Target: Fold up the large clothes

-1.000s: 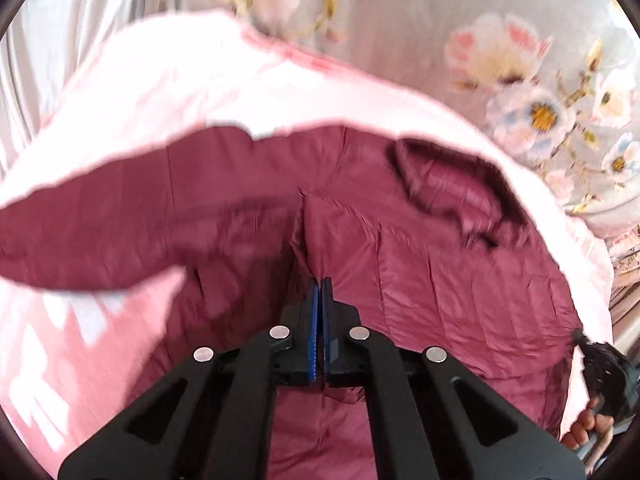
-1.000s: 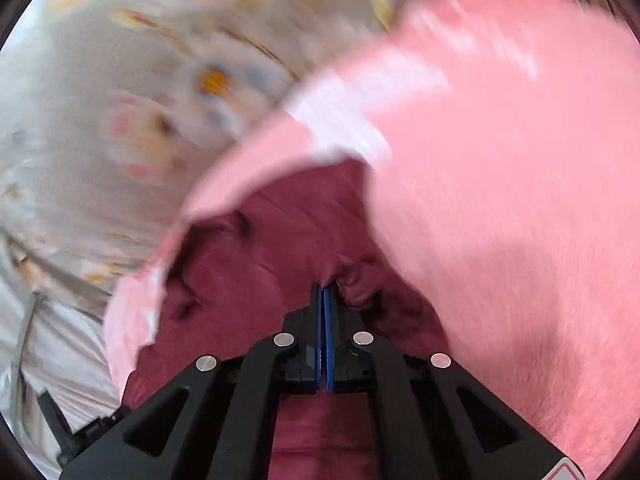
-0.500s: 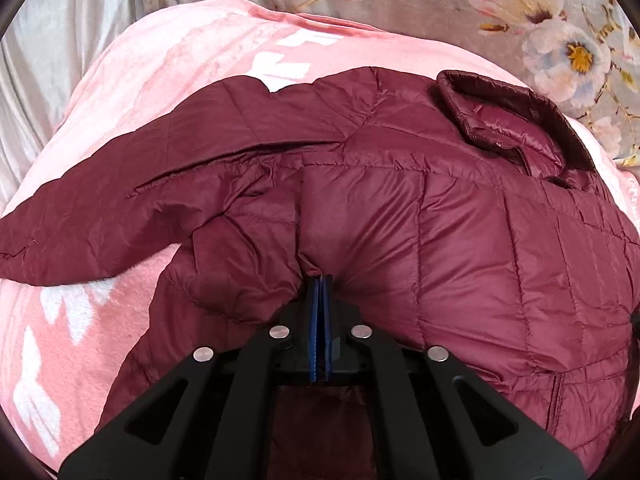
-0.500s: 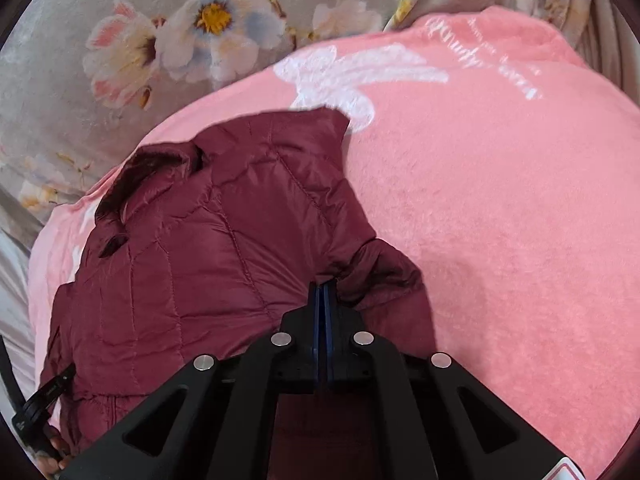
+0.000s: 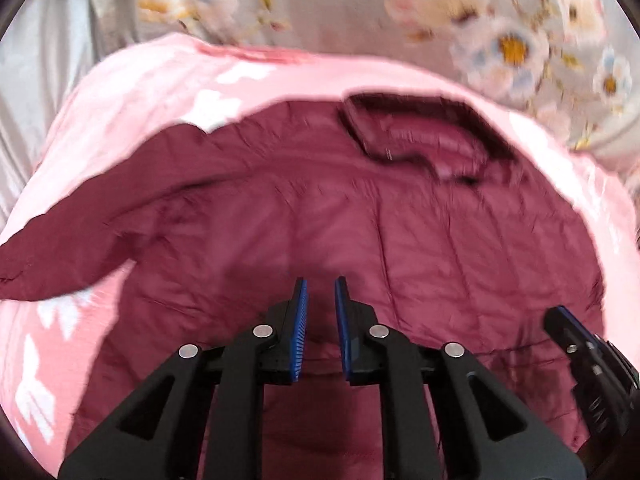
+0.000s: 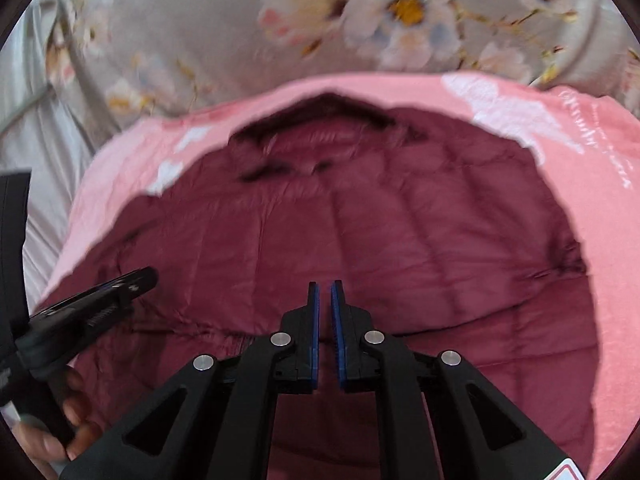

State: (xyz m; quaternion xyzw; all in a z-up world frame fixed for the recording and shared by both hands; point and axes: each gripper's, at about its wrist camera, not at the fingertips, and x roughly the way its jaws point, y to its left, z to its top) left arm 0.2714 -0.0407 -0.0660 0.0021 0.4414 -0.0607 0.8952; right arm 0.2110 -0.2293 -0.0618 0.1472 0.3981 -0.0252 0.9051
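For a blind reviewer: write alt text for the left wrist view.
A maroon quilted jacket lies spread on a pink blanket, collar at the far end and one sleeve stretched out to the left. The left gripper hovers over it, jaws opening with nothing between them. The right gripper enters at lower right; floral bedding lies beyond.

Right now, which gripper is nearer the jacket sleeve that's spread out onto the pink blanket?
Left. The left gripper, jaws opening with nothing between them, hovers over the jacket body beside that sleeve. The right gripper, also opening and empty, is over the jacket's opposite side, farther away.
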